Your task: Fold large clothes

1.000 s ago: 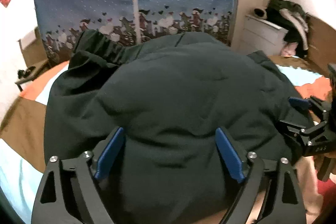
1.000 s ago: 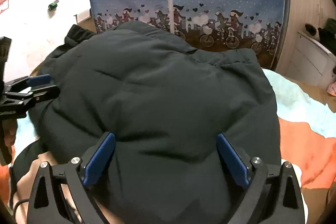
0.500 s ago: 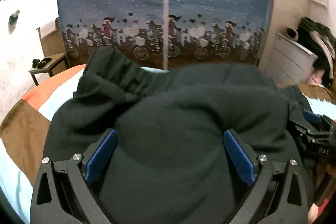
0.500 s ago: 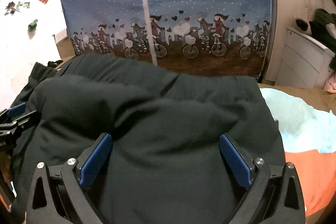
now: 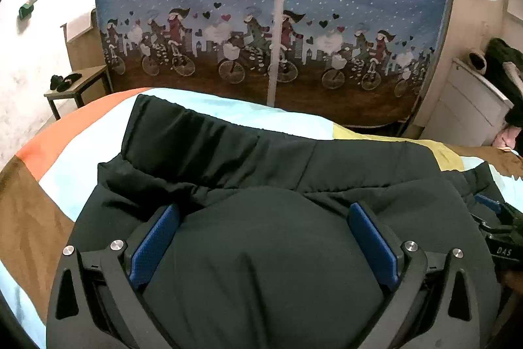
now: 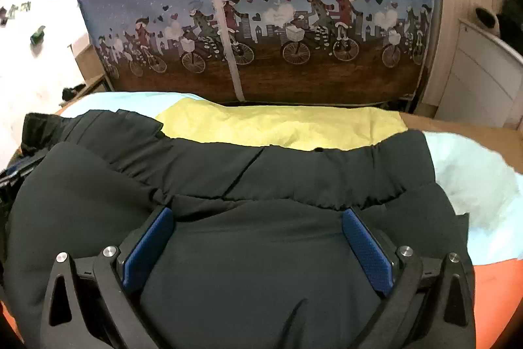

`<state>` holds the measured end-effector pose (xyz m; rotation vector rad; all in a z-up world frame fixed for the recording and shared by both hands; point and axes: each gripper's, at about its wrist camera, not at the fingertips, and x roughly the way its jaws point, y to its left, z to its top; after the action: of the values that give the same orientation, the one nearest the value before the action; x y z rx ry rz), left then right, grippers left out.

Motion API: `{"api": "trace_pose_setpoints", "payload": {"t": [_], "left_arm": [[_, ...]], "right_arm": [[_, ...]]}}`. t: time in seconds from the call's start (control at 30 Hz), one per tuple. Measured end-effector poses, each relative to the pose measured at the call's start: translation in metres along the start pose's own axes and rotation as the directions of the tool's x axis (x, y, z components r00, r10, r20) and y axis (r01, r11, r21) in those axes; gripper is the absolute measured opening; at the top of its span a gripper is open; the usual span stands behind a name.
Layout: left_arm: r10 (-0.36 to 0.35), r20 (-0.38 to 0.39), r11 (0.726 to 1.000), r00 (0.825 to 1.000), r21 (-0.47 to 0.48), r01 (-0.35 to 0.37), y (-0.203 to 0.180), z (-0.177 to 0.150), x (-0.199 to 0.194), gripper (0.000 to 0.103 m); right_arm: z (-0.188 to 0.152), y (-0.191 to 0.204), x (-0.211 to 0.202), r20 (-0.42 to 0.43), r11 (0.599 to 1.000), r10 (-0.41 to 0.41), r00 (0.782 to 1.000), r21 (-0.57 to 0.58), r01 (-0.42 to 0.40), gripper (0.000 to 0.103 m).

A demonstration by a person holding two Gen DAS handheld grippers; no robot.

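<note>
While both grippers, left gripper (image 5: 261,244) and right gripper (image 6: 258,244), stand wide open over the dark jacket (image 6: 294,169), clamping nothing, a fold looks just laid on the bedspread (image 6: 278,123). Next likely: smoothing, then regripping an edge.

dim indoor light — the white wall (image 5: 19,61) glared at left, fisheye edges bent and vignetted black, detail soft.
</note>
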<state>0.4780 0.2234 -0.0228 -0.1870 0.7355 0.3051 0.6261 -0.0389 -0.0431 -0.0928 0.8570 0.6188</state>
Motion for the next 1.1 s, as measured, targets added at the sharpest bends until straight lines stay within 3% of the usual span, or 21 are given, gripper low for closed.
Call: {"api": "trace_pose_setpoints", "payload": {"t": [0.33,1.1], "left_arm": [[-0.046,0.053,0.999,0.997,-0.019,0.048,0.003,-0.005,-0.001,0.101],[-0.062,0.073,0.998,0.995,-0.029,0.064,0.002,-0.006,-0.002,0.101]], "right_arm": [[-0.002,-0.015,0.004,0.006,0.993,0.095,0.995,0.064,-0.095,0.103],[-0.008,-0.016,0.006,0.042,0.992,0.099,0.994,0.072,-0.102,0.103]]}}
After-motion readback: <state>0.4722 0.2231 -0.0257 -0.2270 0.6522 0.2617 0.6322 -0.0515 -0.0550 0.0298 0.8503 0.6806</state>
